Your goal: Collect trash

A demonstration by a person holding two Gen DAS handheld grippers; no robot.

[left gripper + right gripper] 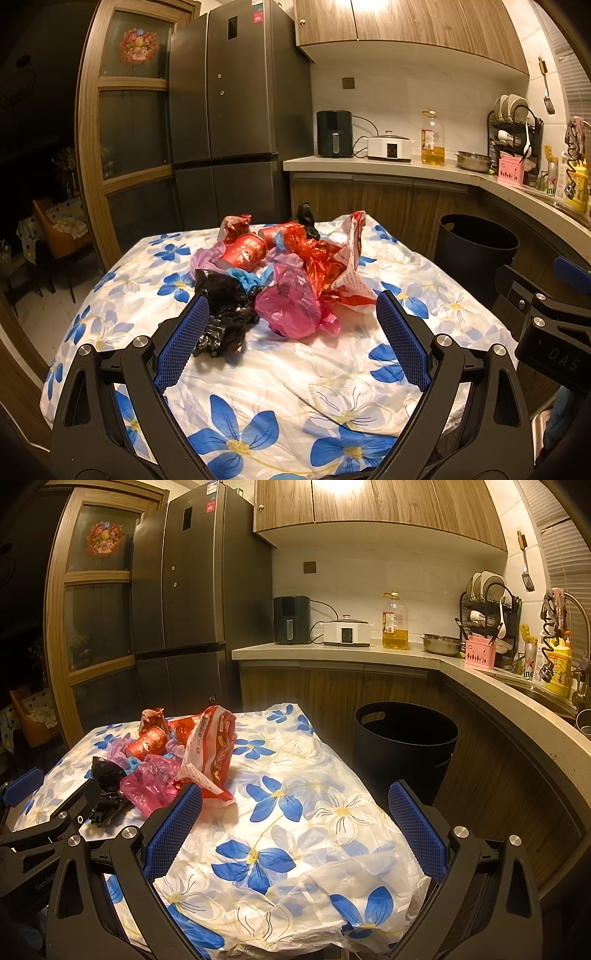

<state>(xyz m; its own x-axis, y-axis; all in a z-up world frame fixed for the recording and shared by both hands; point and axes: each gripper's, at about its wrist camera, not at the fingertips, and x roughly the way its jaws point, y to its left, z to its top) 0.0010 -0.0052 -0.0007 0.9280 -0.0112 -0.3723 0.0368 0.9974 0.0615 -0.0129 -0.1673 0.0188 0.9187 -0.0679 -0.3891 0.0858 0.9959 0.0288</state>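
Observation:
A heap of trash lies on the flowered tablecloth [258,398]: a pink plastic bag [291,306], a crumpled black bag [225,314], red paper cups [245,251], a red and white snack wrapper [351,266]. My left gripper [293,310] is open just short of the heap, its fingers either side of the pink and black bags, nothing held. My right gripper [295,794] is open over the cloth [295,812], right of the pile; the snack wrapper [212,753] sits by its left finger. A black bin [404,738] stands off the table's right side.
The black bin [476,247] is on the floor between table and counter [332,651]. The counter holds an air fryer [291,620], a cooker, an oil bottle [395,627], a metal bowl and a dish rack. A tall fridge [221,110] stands behind the table.

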